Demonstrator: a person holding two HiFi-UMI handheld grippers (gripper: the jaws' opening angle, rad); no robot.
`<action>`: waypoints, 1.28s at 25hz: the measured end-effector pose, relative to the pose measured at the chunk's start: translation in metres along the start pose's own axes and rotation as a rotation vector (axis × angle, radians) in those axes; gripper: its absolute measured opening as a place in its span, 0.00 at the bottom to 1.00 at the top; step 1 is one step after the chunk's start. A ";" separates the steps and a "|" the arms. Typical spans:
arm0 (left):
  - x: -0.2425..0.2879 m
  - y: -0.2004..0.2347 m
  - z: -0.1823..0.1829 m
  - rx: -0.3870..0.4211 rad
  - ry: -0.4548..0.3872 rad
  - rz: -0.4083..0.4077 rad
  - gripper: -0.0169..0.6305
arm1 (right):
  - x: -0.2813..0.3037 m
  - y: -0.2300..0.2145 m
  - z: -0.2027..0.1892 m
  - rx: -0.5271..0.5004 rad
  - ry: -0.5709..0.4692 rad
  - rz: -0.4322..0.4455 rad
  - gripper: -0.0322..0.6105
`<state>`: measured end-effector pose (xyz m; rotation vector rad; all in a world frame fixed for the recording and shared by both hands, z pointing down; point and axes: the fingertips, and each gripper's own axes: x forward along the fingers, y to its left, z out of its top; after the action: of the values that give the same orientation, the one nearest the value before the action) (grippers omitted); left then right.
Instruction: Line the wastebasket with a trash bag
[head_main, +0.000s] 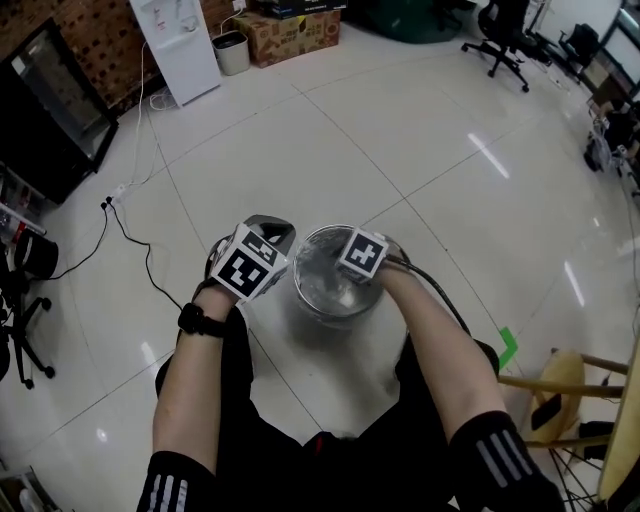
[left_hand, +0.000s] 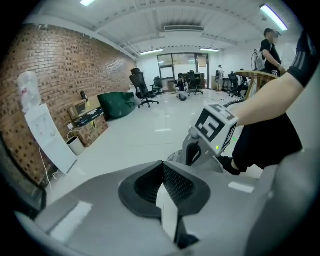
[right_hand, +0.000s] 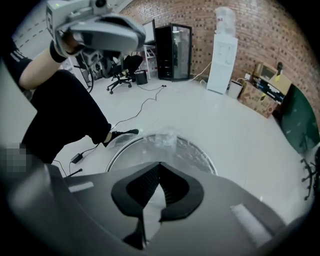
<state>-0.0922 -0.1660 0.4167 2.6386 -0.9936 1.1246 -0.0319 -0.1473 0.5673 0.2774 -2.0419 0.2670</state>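
A round wire wastebasket (head_main: 332, 290) stands on the white floor between the person's knees, with a clear trash bag (head_main: 322, 268) lining its inside and rim. My left gripper (head_main: 268, 238) hovers just left of the rim, its jaws shut with nothing seen between them. My right gripper (head_main: 352, 262) hangs over the basket's right side, also shut. In the right gripper view the bag-covered rim (right_hand: 165, 144) lies just beyond the closed tips of the right gripper (right_hand: 160, 165), and the left gripper (right_hand: 100, 30) is raised at top left. The left gripper view shows the left gripper (left_hand: 162, 165) shut and the right gripper (left_hand: 212, 132) ahead of it.
A water dispenser (head_main: 175, 45), a small bin (head_main: 232, 52) and a cardboard box (head_main: 295, 35) stand by the brick wall. A black cable (head_main: 130, 240) runs over the floor at left. A wooden stool (head_main: 565, 390) and green tape (head_main: 508, 346) are at right.
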 end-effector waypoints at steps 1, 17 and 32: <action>-0.002 -0.005 0.000 -0.006 -0.003 -0.015 0.02 | 0.011 0.005 -0.003 0.011 0.022 0.013 0.06; -0.016 0.007 0.034 0.048 -0.042 -0.038 0.02 | 0.172 0.043 -0.040 0.185 0.134 0.215 0.06; -0.014 -0.004 0.038 0.123 -0.040 -0.063 0.06 | 0.049 0.039 -0.010 0.140 -0.010 0.178 0.06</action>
<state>-0.0736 -0.1683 0.3804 2.7775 -0.8681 1.1596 -0.0585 -0.1109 0.6128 0.1827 -2.0641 0.5214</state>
